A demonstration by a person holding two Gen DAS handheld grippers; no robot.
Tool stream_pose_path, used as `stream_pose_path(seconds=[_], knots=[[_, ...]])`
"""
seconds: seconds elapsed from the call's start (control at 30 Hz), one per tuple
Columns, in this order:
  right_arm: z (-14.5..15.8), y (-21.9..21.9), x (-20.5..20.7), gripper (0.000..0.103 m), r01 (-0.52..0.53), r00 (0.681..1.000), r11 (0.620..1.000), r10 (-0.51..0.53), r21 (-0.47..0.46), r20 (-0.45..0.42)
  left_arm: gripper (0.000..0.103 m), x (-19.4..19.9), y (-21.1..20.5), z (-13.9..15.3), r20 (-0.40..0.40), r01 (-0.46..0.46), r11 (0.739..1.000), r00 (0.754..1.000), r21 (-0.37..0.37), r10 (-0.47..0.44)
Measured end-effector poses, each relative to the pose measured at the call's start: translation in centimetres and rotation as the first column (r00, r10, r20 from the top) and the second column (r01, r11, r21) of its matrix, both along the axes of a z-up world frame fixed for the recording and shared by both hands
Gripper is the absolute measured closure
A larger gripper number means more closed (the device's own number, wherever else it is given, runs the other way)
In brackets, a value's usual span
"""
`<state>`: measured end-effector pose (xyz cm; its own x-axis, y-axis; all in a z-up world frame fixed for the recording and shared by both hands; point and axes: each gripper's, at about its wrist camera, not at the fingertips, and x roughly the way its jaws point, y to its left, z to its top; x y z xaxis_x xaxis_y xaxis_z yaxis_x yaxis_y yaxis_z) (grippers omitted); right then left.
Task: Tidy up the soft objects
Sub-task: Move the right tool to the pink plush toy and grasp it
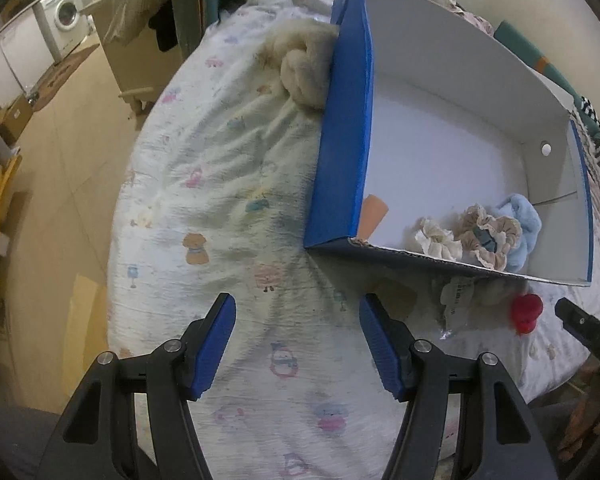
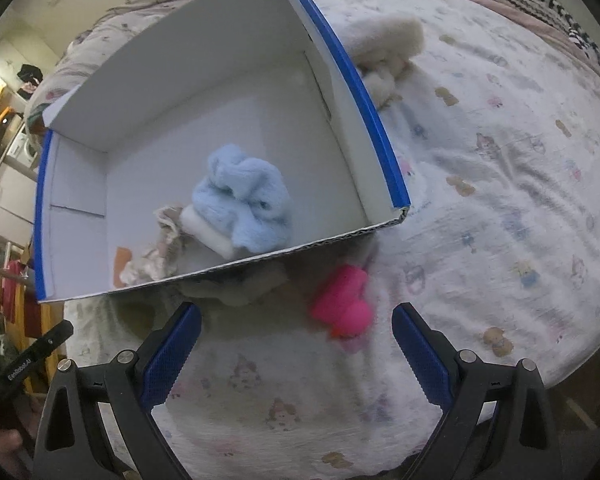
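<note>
Right gripper (image 2: 296, 356): jaws wide apart, nothing between the blue pads, pointing steeply down at the bedsheet just in front of the box.
Left gripper (image 1: 298, 344): jaws moderately open and empty, hanging over bare printed sheet beside the box's near left corner.
Pink soft toy (image 2: 342, 304): lies on the sheet just outside the box's near wall, closest to the right gripper and slightly ahead of its gap; blurred, so its exact form cannot be told. In the left wrist view it shows as a red blob (image 1: 526, 312).
Beige tagged item (image 1: 472, 294): partly tucked under the near wall, next to the pink toy; only an edge and a paper tag show.
Cream fluffy item (image 2: 388, 52): on the sheet touching the outside of the box's long blue wall, towards the far end.
Already in the box: light blue fluffy piece (image 2: 244, 204), frilled beige scrunchie (image 1: 488, 236) and a cream piece, bunched against the near wall.
Box (image 1: 344, 140): open cardboard, blue outside, white inside; most of its floor is bare.
Step in hand, judged: reaching for the next loose item, probably the pink toy.
Next move calls for: centring the right jaws over the toy, closing, then lifting clear over the near wall.
Room and edges: open sheet to the right; the near wall stands close behind the toy, and the bed's edge drops away on the left.
</note>
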<state>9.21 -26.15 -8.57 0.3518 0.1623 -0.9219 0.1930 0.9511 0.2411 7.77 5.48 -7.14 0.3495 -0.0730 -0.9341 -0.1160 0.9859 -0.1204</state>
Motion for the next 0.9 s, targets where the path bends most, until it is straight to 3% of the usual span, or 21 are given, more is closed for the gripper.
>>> stream_pose_path(seconds=[0.3, 0.5, 0.6, 0.67, 0.73, 0.87, 0.9], knots=[[-0.3, -3.0, -0.2, 0.001, 0.097, 0.995, 0.995, -0.097, 0.034, -0.010, 0.042, 1.3, -1.3, -1.2, -0.038, -0.004, 0.999, 0.999, -0.051, 0.002], [-0.8, -3.7, 0.1, 0.001, 0.113, 0.993, 0.993, -0.112, 0.031, -0.029, 0.042, 2.4, -3.4, -2.9, -0.080, 0.033, 0.992, 0.996, -0.120, -0.043], [-1.0, -3.7, 0.2, 0.001, 0.118, 0.992, 0.992, -0.117, 0.038, -0.036, 0.042, 3.3, -4.5, -3.7, -0.091, 0.046, 0.993, 0.994, -0.112, -0.057], [-1.2, -3.7, 0.2, 0.001, 0.119, 0.992, 0.992, -0.117, 0.044, -0.045, 0.050, 4.0, -5.1, -4.8, -0.116, 0.054, 0.991, 0.991, -0.119, -0.068], [-1.4, -3.8, 0.2, 0.001, 0.122, 0.991, 0.991, -0.119, 0.055, -0.056, 0.070, 4.4, -5.5, -5.4, -0.130, 0.056, 0.988, 0.989, -0.142, -0.075], [-2.4, -4.2, 0.6, 0.001, 0.126, 0.989, 0.990, -0.120, 0.059, -0.089, 0.094, 4.8, -6.3, -6.1, -0.147, 0.087, 0.984, 0.983, -0.156, -0.110], [-2.6, -4.1, 0.8, 0.006, 0.120, 0.989, 0.991, -0.114, 0.053, -0.096, 0.097, 4.7, -6.5, -6.1, -0.143, 0.100, 0.984, 0.982, -0.151, -0.122]])
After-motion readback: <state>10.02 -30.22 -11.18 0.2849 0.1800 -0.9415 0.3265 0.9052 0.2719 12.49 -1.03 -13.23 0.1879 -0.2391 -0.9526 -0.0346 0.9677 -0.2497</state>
